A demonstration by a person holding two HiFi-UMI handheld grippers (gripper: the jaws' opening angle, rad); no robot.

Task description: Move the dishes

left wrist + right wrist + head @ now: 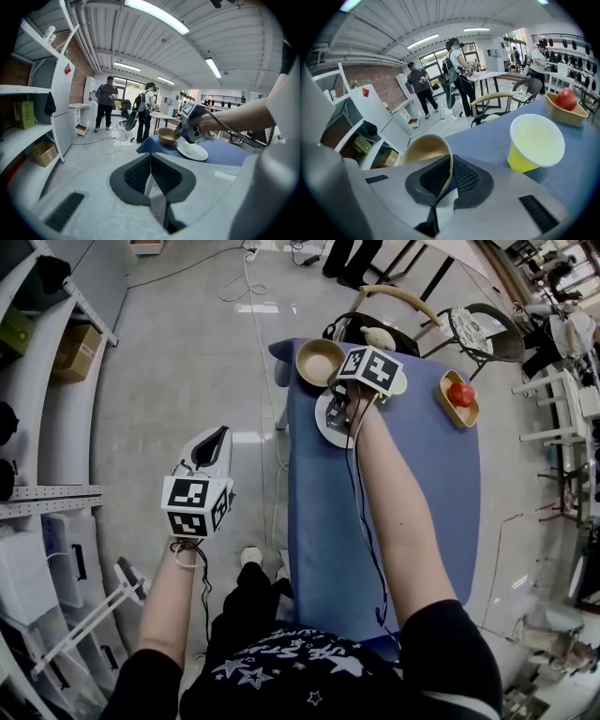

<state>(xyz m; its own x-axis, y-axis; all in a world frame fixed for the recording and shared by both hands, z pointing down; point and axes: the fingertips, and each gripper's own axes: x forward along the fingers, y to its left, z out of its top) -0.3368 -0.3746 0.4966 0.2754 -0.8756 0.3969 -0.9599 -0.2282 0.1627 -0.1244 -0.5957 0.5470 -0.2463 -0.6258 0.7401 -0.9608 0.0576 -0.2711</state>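
A tan bowl (317,362) stands at the far left corner of the blue table (412,493). My right gripper (339,396) is shut on its near rim; in the right gripper view the rim (449,174) runs between the two pads, with the bowl (423,149) tilted. A white plate (326,424) lies just under that gripper. To the right, a yellow cup (536,140) is upright. My left gripper (213,442) hangs over the floor left of the table, shut (150,172) on nothing.
A wooden dish with a red apple (459,396) sits near the table's far right edge. Chairs (394,320) stand beyond the table. Shelving (37,409) lines the left. Cables (246,282) lie on the floor. Two people (108,101) stand far off.
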